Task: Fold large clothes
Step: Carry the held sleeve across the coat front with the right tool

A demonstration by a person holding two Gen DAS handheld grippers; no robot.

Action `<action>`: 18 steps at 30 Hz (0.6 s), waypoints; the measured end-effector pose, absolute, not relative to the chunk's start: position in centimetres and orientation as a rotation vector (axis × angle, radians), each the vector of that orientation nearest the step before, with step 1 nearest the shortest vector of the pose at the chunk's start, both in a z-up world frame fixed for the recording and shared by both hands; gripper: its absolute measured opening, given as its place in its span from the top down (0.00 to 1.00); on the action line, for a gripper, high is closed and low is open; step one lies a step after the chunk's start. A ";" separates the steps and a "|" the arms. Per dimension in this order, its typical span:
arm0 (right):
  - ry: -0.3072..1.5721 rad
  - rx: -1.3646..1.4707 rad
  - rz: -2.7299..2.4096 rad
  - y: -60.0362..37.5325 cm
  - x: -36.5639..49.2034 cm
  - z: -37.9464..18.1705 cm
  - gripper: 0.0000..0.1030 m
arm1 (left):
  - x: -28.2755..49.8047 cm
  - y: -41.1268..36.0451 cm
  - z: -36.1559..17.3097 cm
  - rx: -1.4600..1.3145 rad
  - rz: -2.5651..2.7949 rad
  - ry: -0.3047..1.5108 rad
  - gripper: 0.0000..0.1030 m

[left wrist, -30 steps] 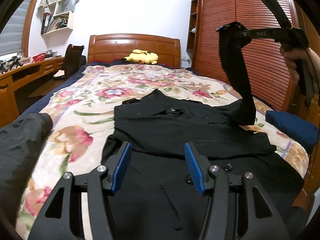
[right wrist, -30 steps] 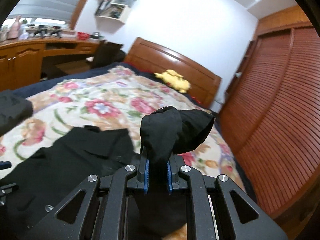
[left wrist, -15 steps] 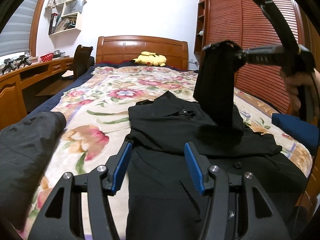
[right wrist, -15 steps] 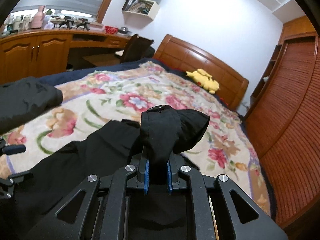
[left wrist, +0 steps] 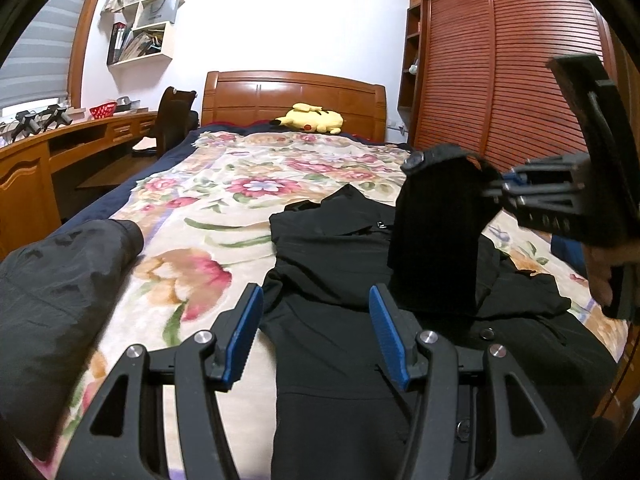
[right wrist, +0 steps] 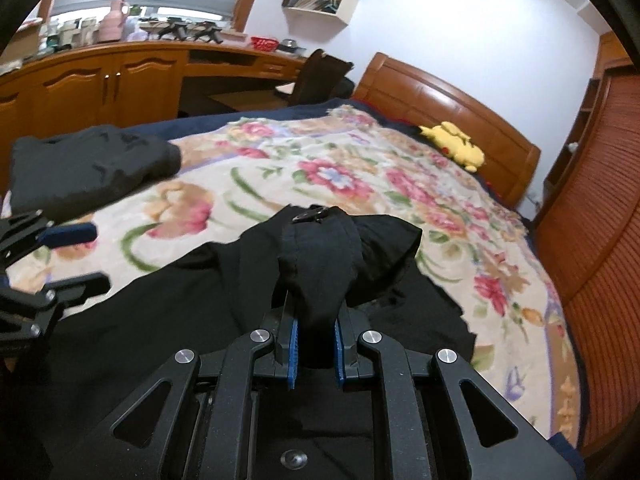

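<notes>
Floral bedspread (left wrist: 256, 184) was noted covering the whole bed, with the wooden headboard (left wrist: 294, 98) at 12 o'clock in the left wrist view and a louvred wardrobe (left wrist: 516, 72) at 2 o'clock. A wooden desk (right wrist: 120, 76) was recorded along the wall at 10 o'clock in the right wrist view.

Black coat (left wrist: 344, 280) was found spread flat on the bedspread, collar toward the headboard, filling the centre and the 5 o'clock sector of the left wrist view. A second dark garment (left wrist: 52, 280), crumpled, was seen at 8 o'clock, apart from the coat. A yellow plush toy (left wrist: 310, 119) was logged against the headboard.

Sleeve (right wrist: 320, 264) was observed lifted off the coat and draped over the right gripper (right wrist: 316, 344), whose blue pads were clenched on the cloth. The left gripper (left wrist: 316, 328) was seen hovering low over the coat's near half, fingers spread wide with nothing between them.

The fabric was judged soft, limp and moderately heavy for cloth, likely to sag and slide where unsupported. A hold near the cuff was judged apt for laying the sleeve across the chest; the hem or side seam was judged the sensible place for the free gripper, with buttons (left wrist: 487, 334) best avoided.
</notes>
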State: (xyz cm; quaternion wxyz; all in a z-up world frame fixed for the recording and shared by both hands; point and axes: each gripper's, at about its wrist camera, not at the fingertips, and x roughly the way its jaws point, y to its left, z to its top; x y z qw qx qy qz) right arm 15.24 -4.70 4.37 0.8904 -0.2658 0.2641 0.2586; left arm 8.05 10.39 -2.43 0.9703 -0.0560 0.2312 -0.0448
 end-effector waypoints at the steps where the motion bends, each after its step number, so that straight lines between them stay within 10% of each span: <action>1: 0.557 -0.546 0.546 -4.7 15.0 4.1 0.89 | 8.1 10.5 -2.4 -0.114 -0.089 0.467 0.47; 13: 0.646 -0.466 0.608 -5.5 13.7 1.5 0.84 | 8.3 10.7 -2.6 -0.113 -0.080 0.469 0.47; 18: 0.658 -0.456 0.632 -6.1 13.1 1.2 0.61 | 8.3 10.8 -2.7 -0.116 -0.078 0.469 0.47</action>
